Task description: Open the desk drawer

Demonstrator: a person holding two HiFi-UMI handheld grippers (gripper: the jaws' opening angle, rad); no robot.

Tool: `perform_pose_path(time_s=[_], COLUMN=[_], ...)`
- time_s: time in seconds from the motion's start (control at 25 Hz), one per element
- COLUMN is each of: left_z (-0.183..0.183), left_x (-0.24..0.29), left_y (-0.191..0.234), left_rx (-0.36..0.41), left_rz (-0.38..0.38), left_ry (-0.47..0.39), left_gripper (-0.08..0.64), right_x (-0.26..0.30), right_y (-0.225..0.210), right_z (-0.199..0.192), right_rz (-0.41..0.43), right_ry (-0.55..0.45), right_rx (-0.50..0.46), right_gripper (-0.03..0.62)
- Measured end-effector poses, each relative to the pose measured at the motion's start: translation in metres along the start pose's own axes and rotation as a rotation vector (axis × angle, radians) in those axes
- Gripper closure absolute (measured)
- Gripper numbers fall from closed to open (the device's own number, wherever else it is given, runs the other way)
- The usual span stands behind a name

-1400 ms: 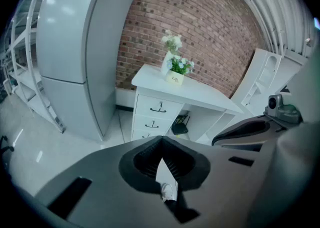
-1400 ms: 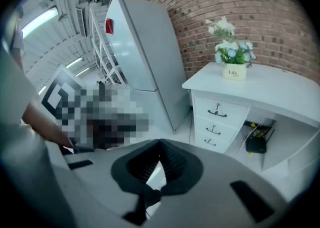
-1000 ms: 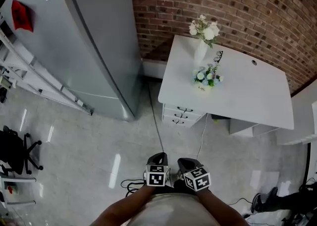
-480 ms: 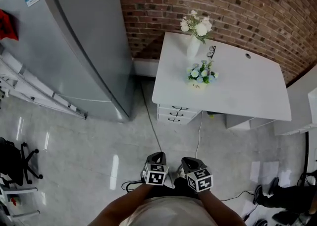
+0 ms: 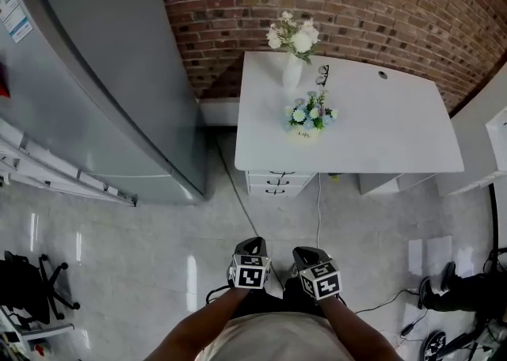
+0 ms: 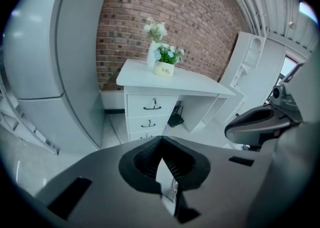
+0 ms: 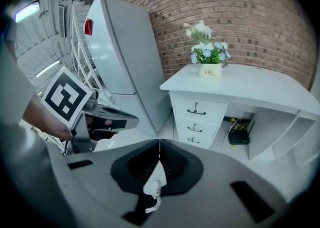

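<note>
A white desk (image 5: 372, 126) stands against the brick wall, with a stack of three drawers (image 5: 279, 182) under its left end. Each shut drawer has a dark handle: top drawer (image 6: 152, 104) (image 7: 196, 108), middle drawer (image 6: 149, 122) (image 7: 194, 127). My left gripper (image 5: 252, 244) and right gripper (image 5: 306, 254) are held side by side close to my body, well short of the desk. Both point at the drawers. The left gripper (image 6: 162, 145) is shut and empty. The right gripper (image 7: 159, 143) also has its jaws together with nothing in them.
A tall grey fridge (image 5: 95, 82) stands left of the desk. A white vase of flowers (image 5: 292, 44), a small potted plant (image 5: 308, 116) and glasses lie on the desktop. A black box (image 7: 239, 137) and cables sit under the desk. White shelving (image 6: 250, 67) is on the right, an office chair (image 5: 32, 284) far left.
The desk has slid left and squared up in the head view. Both grippers stay shut, low in the frame, and have shifted slightly.
</note>
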State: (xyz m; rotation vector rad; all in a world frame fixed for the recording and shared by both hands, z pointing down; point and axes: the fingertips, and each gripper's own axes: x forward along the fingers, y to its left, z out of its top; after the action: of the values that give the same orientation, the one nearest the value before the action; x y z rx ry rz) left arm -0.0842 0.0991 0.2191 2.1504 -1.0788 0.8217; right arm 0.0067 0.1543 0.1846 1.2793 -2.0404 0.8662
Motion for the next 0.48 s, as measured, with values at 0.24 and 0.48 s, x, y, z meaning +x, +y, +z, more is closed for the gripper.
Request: perform_pose_path(time_s=[0.24,0.48], left_z=[0.023,0.053], left_x=[0.018,0.054], left_y=[-0.002,-0.018], left_rx=[0.030,0.066], left_rz=[0.012,0.076], left_ry=[0.009,0.022], left_gripper=[0.552,0.552], right_x=[0.012,0.030], right_y=[-0.021,-0.072], right_z=[0.008,0.013], right_rz=[0.022,0.076], right_ry=[0.010,0.037], right_rx=[-0.027,-0.079], right_gripper=[0.575,0.575])
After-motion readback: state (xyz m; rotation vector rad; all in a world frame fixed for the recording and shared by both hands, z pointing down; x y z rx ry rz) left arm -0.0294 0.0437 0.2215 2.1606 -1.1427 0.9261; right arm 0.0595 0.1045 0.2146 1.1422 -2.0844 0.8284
